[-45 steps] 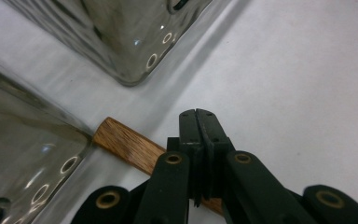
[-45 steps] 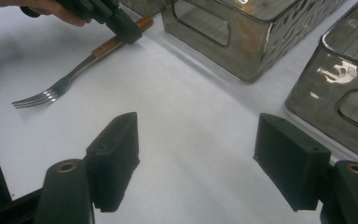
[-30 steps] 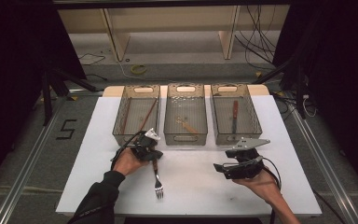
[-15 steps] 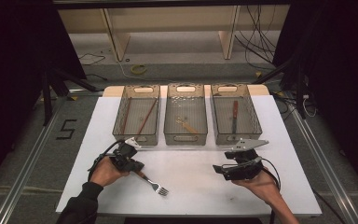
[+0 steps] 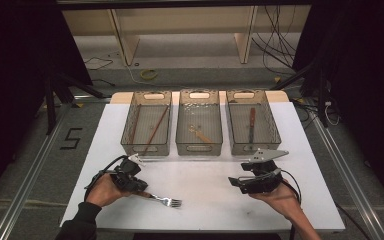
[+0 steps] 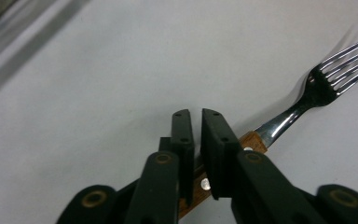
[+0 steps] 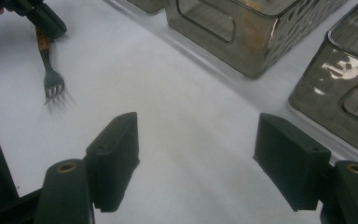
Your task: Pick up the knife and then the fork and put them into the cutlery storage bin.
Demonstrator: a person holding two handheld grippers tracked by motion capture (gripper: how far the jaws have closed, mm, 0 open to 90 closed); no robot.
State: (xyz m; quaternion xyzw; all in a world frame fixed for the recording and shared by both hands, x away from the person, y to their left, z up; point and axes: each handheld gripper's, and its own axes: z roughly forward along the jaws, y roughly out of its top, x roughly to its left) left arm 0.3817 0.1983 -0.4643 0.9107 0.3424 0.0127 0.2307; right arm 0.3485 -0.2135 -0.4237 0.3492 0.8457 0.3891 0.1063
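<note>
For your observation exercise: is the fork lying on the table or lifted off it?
Cannot tell: the fork stays level, close over the white table, its wooden handle between the left gripper's just-opening jaws.

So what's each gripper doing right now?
Left gripper: fingers have just been opening, fork handle between them, pads apparently off it.
Right gripper: open, holding nothing.

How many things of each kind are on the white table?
Clear smoky plastic bins, in a row at the back: 3
Steel forks with wooden handles: 2, one on the table, one in the middle bin
Wooden chopsticks in the left bin: 2
Wooden-handled knife in the right bin: 1
Total: 8
</note>
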